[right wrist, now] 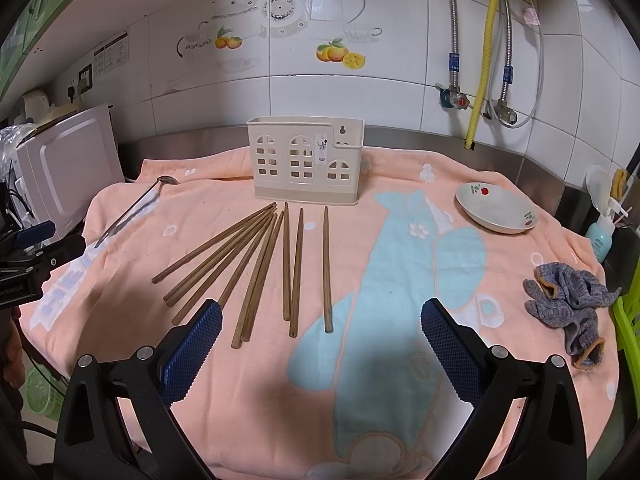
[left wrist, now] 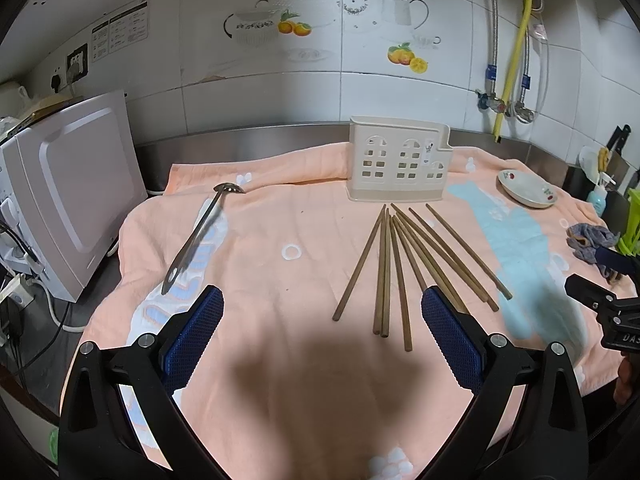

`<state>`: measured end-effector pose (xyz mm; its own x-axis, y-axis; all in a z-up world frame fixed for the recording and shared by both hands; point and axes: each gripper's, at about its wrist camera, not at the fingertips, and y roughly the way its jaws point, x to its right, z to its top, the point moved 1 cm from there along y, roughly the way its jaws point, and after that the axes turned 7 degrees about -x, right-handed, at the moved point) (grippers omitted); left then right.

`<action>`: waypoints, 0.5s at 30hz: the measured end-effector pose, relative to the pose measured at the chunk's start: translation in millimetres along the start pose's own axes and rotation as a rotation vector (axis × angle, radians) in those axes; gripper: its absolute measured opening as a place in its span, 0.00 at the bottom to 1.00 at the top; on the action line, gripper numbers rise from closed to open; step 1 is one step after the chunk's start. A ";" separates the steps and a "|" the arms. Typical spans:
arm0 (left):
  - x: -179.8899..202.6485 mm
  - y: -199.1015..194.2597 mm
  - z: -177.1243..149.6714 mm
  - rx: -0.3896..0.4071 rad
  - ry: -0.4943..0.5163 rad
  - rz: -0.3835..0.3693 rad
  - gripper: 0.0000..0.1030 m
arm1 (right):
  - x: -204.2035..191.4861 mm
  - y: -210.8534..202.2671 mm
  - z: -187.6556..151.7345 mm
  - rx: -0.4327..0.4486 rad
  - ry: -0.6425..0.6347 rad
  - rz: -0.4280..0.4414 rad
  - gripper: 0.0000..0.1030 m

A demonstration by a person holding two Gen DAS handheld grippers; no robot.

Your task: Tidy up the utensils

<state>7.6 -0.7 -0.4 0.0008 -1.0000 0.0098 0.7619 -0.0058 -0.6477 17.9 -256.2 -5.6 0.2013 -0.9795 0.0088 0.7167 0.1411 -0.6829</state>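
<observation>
Several brown wooden chopsticks [left wrist: 404, 264] [right wrist: 260, 268] lie fanned out on the peach towel [left wrist: 280, 240] [right wrist: 360, 360] in front of a cream plastic utensil holder [left wrist: 398, 160] [right wrist: 306, 160] that stands upright at the back. A metal spoon [left wrist: 200, 236] [right wrist: 132, 210] lies on the towel at the left. My left gripper [left wrist: 322, 332] is open and empty, above the towel near the chopsticks' near ends. My right gripper [right wrist: 322, 344] is open and empty, above the near ends of the chopsticks.
A white dish [left wrist: 528, 190] [right wrist: 496, 208] sits on the towel at the right. A grey rag [right wrist: 568, 300] [left wrist: 592, 240] lies at the right edge. A white microwave [left wrist: 76, 192] [right wrist: 64, 168] stands at the left. Pipes and valves [right wrist: 476, 100] run down the tiled wall.
</observation>
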 end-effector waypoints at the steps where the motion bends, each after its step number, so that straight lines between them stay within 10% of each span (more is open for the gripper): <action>1: 0.1 -0.3 0.0 0.002 0.001 0.000 0.95 | -0.2 -0.1 0.3 0.000 0.000 0.000 0.94; 15: 2.0 -4.6 1.9 0.036 0.003 0.003 0.95 | -0.5 -3.2 2.5 0.015 0.004 0.004 0.94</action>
<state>5.3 -2.6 4.0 0.0010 -1.0000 0.0054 0.7848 -0.0025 -0.6197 17.2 -255.8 -1.6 0.2016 -0.9795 0.0036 0.7261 0.1470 -0.6716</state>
